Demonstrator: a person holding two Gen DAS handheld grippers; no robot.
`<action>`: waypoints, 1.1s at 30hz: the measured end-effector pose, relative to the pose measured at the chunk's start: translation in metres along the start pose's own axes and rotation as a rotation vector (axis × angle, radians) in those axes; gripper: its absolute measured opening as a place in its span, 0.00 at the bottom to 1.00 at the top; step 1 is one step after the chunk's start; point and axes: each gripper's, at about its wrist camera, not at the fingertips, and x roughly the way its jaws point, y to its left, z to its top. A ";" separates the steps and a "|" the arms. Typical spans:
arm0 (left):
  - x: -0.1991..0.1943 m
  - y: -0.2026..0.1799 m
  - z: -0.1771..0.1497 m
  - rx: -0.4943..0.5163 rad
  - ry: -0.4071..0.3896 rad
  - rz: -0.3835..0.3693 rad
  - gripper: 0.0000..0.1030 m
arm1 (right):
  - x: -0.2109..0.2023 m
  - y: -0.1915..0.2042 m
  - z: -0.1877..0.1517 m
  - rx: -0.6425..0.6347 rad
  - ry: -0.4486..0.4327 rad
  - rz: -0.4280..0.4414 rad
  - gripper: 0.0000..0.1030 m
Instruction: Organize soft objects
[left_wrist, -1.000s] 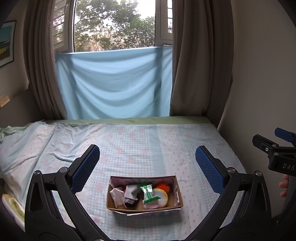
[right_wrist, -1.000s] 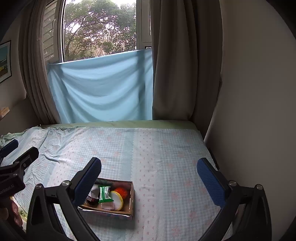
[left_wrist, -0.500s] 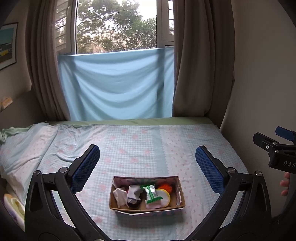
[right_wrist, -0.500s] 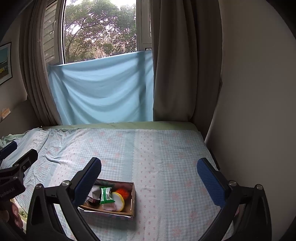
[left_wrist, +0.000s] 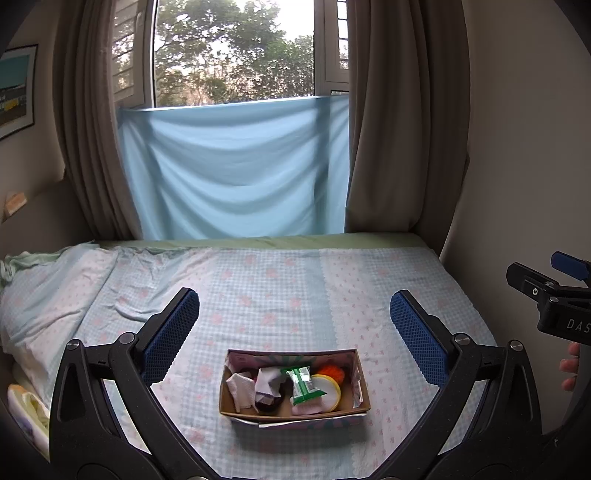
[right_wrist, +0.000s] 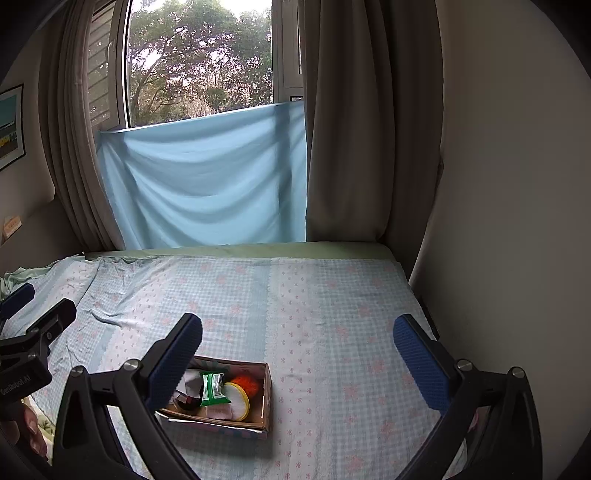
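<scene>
The left tongs (left_wrist: 291, 332) stand wide apart and hold nothing; the right tongs (right_wrist: 295, 354) stand wide apart too, empty as well. Both hover above the bed (left_wrist: 295, 280), clear of everything on it.

Just beyond and below the left tongs sits a cardboard box (left_wrist: 294, 408), centred between their two fingers, its long axis running side to side across that view. In the right wrist view the same box (right_wrist: 266, 395) lies down to the left, partly behind the left finger, so I judge the left hand the nearer and the better lined up.

The soft things lie inside the box: white crumpled cloth (left_wrist: 240, 389) at its left end, a green packet (left_wrist: 303, 384) in the middle, a yellow round pad (left_wrist: 327, 395) and an orange fluffy ball (left_wrist: 331, 373) to the right. None lies loose on the sheet, which fits either a finished gathering or a box waiting to be emptied and sorted.

Farther off, a blue cloth (left_wrist: 232, 177) hangs over the window.
</scene>
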 end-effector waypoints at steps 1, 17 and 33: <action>0.000 0.000 0.000 0.000 0.000 -0.001 1.00 | 0.000 0.000 0.000 0.000 -0.001 -0.001 1.00; -0.002 0.001 -0.002 0.000 -0.008 0.011 1.00 | -0.003 0.000 0.000 0.002 -0.007 0.000 1.00; -0.003 0.005 -0.002 -0.026 -0.020 0.019 1.00 | -0.003 0.001 0.000 0.002 -0.008 -0.001 1.00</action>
